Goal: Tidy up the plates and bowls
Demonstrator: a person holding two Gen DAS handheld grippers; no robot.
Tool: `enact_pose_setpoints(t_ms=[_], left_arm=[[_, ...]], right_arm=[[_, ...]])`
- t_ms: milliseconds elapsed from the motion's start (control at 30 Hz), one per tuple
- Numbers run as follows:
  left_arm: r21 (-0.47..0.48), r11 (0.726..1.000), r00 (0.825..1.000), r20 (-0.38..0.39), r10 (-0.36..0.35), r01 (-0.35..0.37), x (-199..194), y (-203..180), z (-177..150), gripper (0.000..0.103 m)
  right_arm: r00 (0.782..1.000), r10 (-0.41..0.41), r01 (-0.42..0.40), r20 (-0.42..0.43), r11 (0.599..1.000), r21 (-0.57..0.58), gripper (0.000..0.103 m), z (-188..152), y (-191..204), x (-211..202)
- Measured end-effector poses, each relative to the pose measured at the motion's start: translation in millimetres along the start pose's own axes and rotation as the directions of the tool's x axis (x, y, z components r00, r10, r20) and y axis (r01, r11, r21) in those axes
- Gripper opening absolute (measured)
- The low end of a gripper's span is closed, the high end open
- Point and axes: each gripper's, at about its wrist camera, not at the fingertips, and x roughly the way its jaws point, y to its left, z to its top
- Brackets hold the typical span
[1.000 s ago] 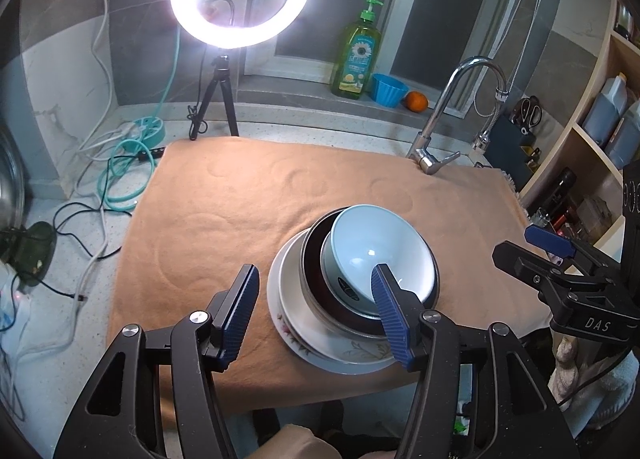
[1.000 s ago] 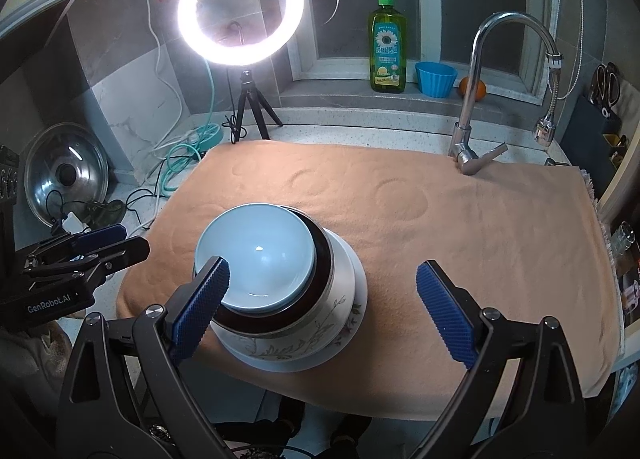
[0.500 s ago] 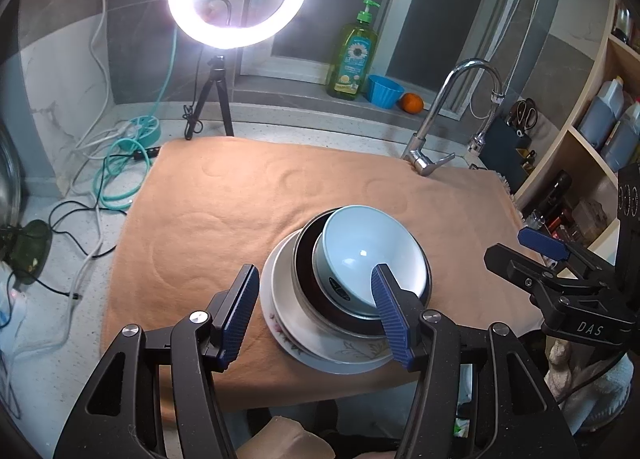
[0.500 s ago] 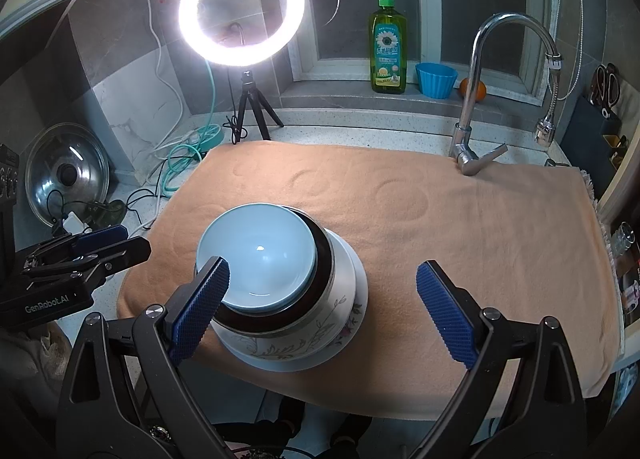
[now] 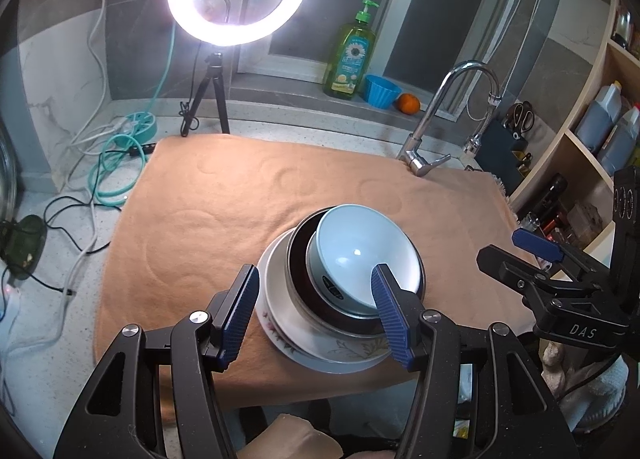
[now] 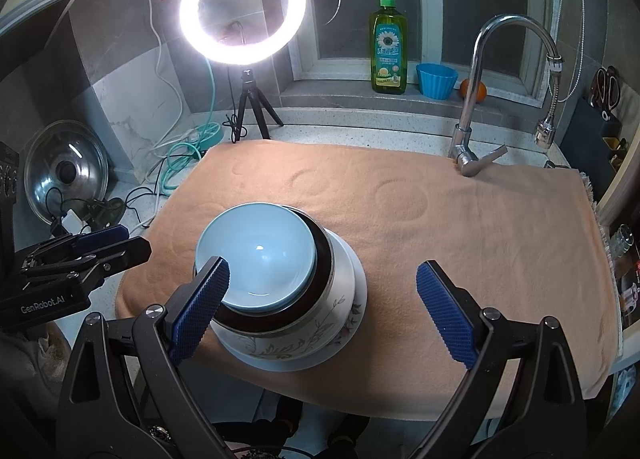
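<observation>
A stack stands on the orange towel near its front edge: a light blue bowl sits in a dark brown bowl, inside a white floral bowl, on a white plate. The blue bowl tops the stack in the right wrist view too. My left gripper is open and empty, above the stack's near side. My right gripper is open and empty, just right of the stack and above the towel. Each gripper shows in the other's view: the right one, the left one.
A ring light on a tripod stands at the back left, with cables and a teal hose beside it. A faucet rises at the back right. A soap bottle, blue cup and orange sit on the sill. A glass lid leans at the left. Shelves stand at the right.
The left gripper's view has shifted slightly, so the stack sits a little more to the left in it. The right gripper has barely moved. Both stay open.
</observation>
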Motion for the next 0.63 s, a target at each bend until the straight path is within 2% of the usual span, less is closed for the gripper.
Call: enact_pose_setpoints(t_ms=[200, 633], left_arm=[[-0.005, 1.000, 1.000, -0.014, -0.002, 0.002, 2.5, 1.5, -1.0, 0.058], [-0.010, 1.000, 1.000, 0.014, 0.008, -0.008, 1.5, 5.1, 0.5, 0.058]], right_arm=[[1.000, 0.000, 0.000, -0.001, 1.000, 0.000, 0.096, -0.3, 0.2, 0.2], [1.000, 0.000, 0.000, -0.005, 1.000, -0.002, 0.097, -2.7, 0.0, 1.2]])
